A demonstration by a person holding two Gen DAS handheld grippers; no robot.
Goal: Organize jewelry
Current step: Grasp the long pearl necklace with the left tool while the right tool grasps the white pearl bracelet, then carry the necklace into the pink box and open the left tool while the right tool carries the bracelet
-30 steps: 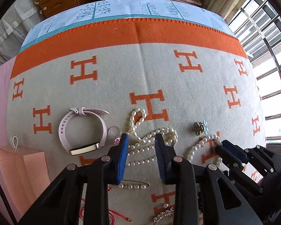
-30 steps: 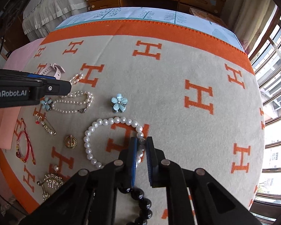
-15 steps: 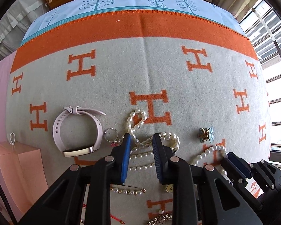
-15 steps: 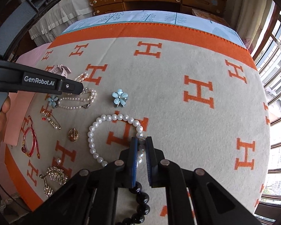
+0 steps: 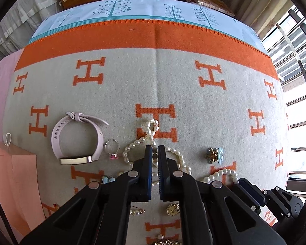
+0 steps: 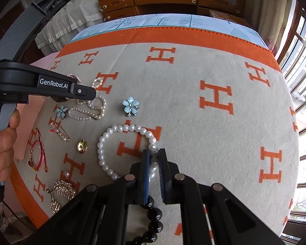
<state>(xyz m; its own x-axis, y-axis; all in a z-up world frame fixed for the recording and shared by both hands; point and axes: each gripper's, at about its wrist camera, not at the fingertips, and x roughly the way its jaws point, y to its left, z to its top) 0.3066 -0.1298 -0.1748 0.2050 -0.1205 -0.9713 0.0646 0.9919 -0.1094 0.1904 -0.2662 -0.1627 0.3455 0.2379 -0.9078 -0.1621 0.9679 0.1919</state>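
Gripping the pearl necklace (image 5: 153, 140) on the blanket (image 5: 173, 77), the left claw (image 5: 155, 155) had narrowed from its earlier wide gap. Only the right view showed the right claw (image 6: 154, 159) clamped on the pearl bracelet (image 6: 116, 130), beside black beads (image 6: 155, 216).

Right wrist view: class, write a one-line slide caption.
Right claw shut on a pearl bracelet lying on an H-patterned blanket strewn with jewelry.

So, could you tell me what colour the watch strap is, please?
Pale pink watch strap, clearest in the left wrist view.
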